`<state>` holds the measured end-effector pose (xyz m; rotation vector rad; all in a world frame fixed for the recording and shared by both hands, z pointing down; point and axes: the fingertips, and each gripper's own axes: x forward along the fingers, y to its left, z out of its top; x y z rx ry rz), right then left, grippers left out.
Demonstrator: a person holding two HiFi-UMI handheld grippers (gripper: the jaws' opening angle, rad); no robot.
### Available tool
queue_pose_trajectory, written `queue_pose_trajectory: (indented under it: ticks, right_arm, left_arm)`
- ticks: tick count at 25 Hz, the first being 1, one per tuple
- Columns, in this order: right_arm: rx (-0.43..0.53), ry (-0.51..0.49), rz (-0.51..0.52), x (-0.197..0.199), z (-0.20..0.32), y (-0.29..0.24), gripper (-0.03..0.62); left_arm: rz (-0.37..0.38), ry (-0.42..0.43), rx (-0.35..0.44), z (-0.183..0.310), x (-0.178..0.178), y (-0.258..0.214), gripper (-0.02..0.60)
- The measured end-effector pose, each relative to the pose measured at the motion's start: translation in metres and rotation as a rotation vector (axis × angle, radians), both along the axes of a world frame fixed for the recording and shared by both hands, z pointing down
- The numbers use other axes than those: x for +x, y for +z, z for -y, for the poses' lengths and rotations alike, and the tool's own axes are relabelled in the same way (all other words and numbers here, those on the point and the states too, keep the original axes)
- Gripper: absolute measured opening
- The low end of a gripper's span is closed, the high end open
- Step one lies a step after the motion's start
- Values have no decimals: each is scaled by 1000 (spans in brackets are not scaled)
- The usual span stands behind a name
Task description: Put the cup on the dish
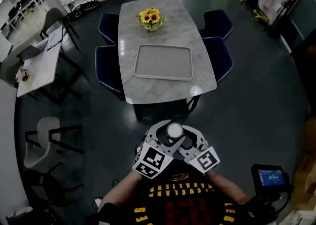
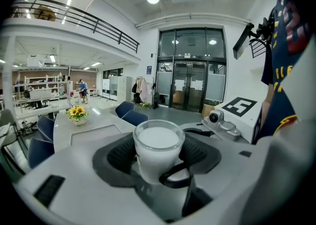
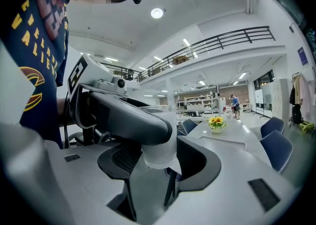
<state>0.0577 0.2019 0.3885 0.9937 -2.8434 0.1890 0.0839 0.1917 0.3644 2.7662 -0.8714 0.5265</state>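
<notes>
Head view: cup (image 1: 174, 130), one, pale, white to near the rim (glass or plastic, you cannot tell), carried in the air short of the table's (image 1: 197, 46) near edge. Your left gripper (image 2: 159, 156) and right gripper (image 3: 160, 162) both clamp it, jaws wide. Dish (image 1: 163, 63): grey, rectangular, empty, mid-tabletop. Done: pickup. Left: approach, set-down, release.

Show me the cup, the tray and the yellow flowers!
cup (image 2: 157, 154): left gripper view, on its front wall.
tray (image 1: 163, 62): head view, on its bare middle.
yellow flowers (image 1: 151, 18): head view, on the blooms.
</notes>
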Motion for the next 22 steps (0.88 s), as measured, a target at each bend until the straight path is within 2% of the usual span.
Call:
queue_pose_trajectory:
  ticks: [12, 22]
  right_arm:
    - [-14, 61, -22, -16, 80, 4, 233]
    - [-23, 75, -46, -39, 122, 9, 233]
  left_arm:
    - [-21, 60, -9, 79, -15, 3, 268]
    - [-43, 75, -9, 121, -38, 8, 268]
